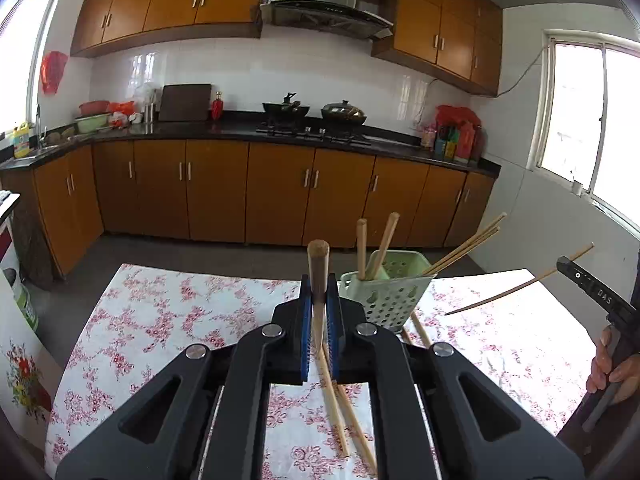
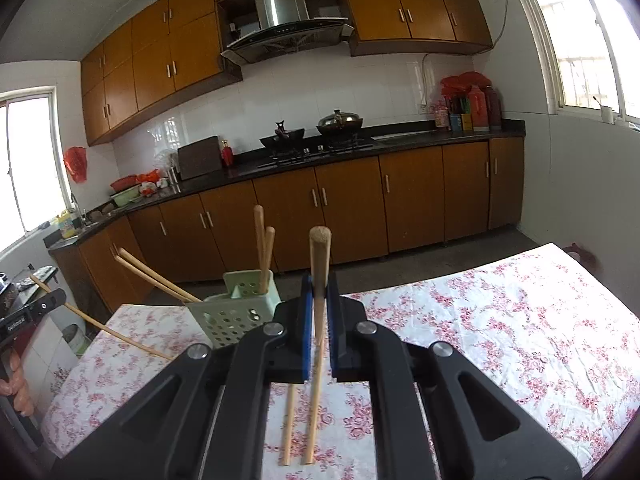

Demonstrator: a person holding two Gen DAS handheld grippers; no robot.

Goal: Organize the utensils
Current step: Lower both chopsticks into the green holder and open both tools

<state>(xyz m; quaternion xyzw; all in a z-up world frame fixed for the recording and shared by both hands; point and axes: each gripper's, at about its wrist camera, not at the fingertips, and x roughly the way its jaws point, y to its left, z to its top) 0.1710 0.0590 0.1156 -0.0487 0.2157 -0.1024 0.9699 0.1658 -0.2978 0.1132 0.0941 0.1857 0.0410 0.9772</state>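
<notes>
- Landmark: the pale green perforated holder [image 1: 386, 296] on the flowered cloth [image 1: 160, 312]; every place below is told from it.
- Left of the holder, the left gripper [image 1: 319, 300] pinches one chopstick [image 1: 319, 264] between its blue pads, butt end up, tip trailing down toward the cloth.
- Under that gripper, in front of the holder, loose chopsticks [image 1: 352, 420] lie crossed on the cloth.
- In the holder stand two thick sticks [image 1: 376, 248] upright, and thinner ones lean out over its right rim.
- Right of the holder in the left view, the right gripper [image 2: 319, 296] pinches its own chopstick [image 2: 320, 256] the same way, jaws pressed tight on the shaft.
- Below it two more chopsticks [image 2: 287, 424] lie side by side on the cloth, in front of the holder.
- Handling, as I judge it: the sticks are light, stiff and smooth, so they may pivot or slip in a narrow pinch.
- A hold near the thick upper end looks best, leaving the thin tip free to find the holder's opening.
- The holder looks light itself; a sideways knock from a stick could tip it.
</notes>
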